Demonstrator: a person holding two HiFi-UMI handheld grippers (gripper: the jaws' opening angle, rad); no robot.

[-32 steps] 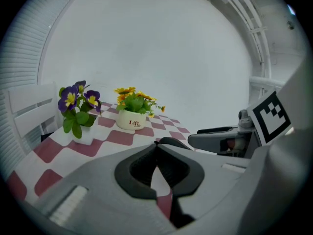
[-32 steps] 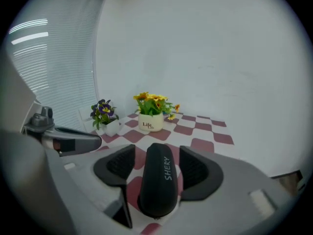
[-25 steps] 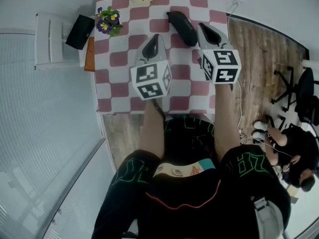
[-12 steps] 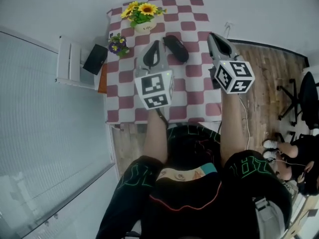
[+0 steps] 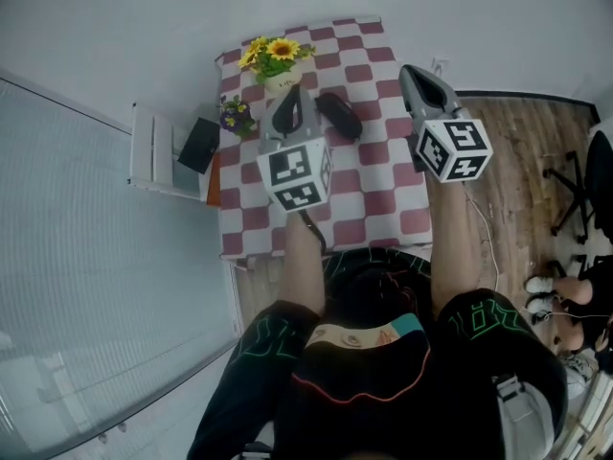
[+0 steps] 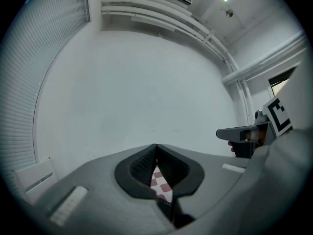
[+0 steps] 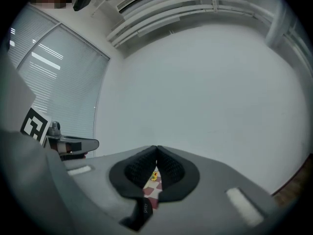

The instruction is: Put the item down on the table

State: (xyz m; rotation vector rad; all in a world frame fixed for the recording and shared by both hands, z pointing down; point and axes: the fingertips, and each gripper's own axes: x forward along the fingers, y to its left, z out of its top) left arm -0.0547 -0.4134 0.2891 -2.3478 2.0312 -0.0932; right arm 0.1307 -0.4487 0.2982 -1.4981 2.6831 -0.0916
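The black oblong item point(image 5: 339, 115) is lying flat on the checkered table point(image 5: 383, 195), near the sunflower pot point(image 5: 276, 65). Neither of the 2 grippers is holding it. The left gripper point(image 5: 295, 90) is showing its jaws pressed together at the tips, with nothing between them. The right gripper point(image 5: 408, 69) is likewise showing its jaws fully closed and empty. Both are pointing toward the white wall point(image 6: 146, 82).

Left gripper point(image 5: 293, 90) and right gripper point(image 5: 411, 71): both raised higher above the desk point(image 5: 383, 199) than before. Right gripper: previously just beside the black item point(image 5: 339, 115), now well apart from it. The item now shows below, just right of the left gripper.
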